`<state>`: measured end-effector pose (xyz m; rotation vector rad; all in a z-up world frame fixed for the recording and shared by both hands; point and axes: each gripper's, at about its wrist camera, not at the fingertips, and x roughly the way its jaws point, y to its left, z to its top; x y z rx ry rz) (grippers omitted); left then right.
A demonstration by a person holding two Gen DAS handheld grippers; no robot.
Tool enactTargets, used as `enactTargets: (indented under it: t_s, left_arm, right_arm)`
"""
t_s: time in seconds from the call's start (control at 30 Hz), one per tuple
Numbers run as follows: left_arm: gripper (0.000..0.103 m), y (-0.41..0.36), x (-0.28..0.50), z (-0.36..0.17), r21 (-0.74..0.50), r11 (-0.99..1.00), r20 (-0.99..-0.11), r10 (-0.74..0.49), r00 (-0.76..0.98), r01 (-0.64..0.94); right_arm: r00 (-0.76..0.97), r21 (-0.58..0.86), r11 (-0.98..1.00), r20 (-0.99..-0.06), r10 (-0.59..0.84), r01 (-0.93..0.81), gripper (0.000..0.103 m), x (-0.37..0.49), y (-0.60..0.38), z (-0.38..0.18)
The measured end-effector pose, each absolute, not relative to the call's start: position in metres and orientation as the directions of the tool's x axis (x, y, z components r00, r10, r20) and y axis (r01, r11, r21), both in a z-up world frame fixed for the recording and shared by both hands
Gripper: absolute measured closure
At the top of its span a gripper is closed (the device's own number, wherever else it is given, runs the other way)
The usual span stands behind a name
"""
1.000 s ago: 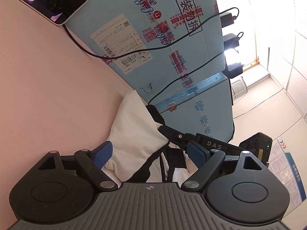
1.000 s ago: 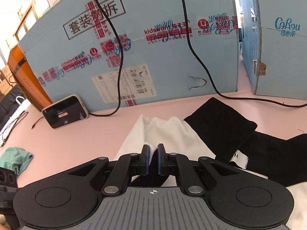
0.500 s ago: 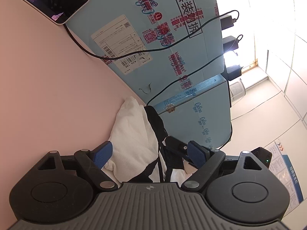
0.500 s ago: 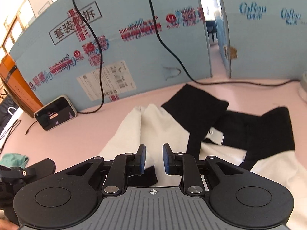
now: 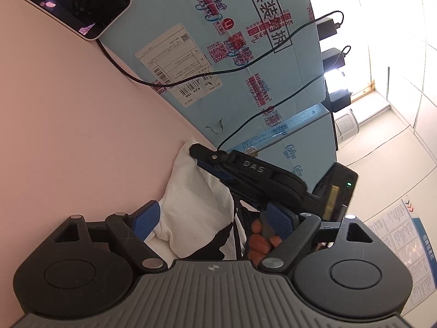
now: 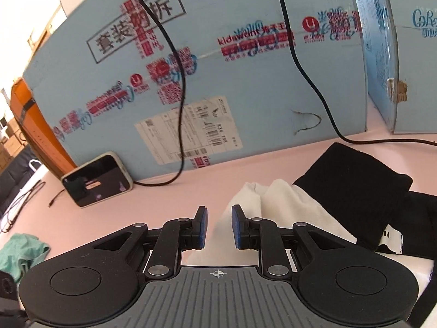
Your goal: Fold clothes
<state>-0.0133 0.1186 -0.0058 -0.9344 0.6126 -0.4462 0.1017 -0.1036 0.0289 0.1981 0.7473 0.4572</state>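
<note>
A white and black garment [image 5: 196,205] lies crumpled on the pink table [image 5: 68,136]. Its white part [image 6: 286,205] is at centre right in the right wrist view, and its black part [image 6: 355,180] lies further right. My left gripper [image 5: 210,221] stands wide open, with the white cloth lying loosely between its blue pads. My right gripper [image 6: 219,227] has its jaws a little apart, and no cloth is pressed between them. It hangs at the left edge of the white cloth. In the left wrist view the right gripper [image 5: 199,155] reaches over the cloth's far corner.
A large blue cardboard box [image 6: 245,82] stands behind the garment, and a second blue box [image 6: 409,54] is at the right. A phone [image 6: 97,183] leans against the large box, with black cables [image 6: 314,87] trailing down. A teal cloth [image 6: 21,248] lies far left.
My right gripper let go of the cloth, its jaws parted a little, and it moved to the far left edge of the white cloth. My left gripper stayed put.
</note>
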Motion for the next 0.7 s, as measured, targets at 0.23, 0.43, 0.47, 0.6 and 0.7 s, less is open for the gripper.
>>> enactTargets:
  t_s: [0.23,0.43,0.47,0.6,0.7]
  left_arm:
    - [0.019,0.118,-0.012,-0.007,-0.84,0.533,-0.292,-0.605,0.741,0.104]
    - [0.016,0.115,-0.009,-0.007,-0.829,0.544,-0.286,-0.615,0.735,0.132]
    - [0.016,0.115,-0.009,-0.007,-0.83,0.542,-0.284,-0.616,0.735,0.133]
    - [0.016,0.116,-0.009,-0.008,-0.834,0.534,-0.273,-0.619,0.736,0.139]
    - [0.016,0.116,-0.009,-0.008,-0.836,0.53,-0.266,-0.622,0.737,0.145]
  right_arm:
    - [0.698,0.258,0.91,-0.585,0.414,-0.324,0.081,0.117,-0.096,0.01]
    - [0.768,0.251,0.937,-0.539,0.345,-0.244,0.067,0.094,-0.114,0.027]
    - [0.778,0.243,0.943,-0.537,0.327,-0.228,0.058,0.087,-0.119,0.032]
    - [0.774,0.34,0.916,-0.513,0.371,-0.214,0.037,0.051,-0.155,0.056]
    - [0.771,0.352,0.903,-0.494,0.401,-0.245,0.026,0.011,-0.179,0.07]
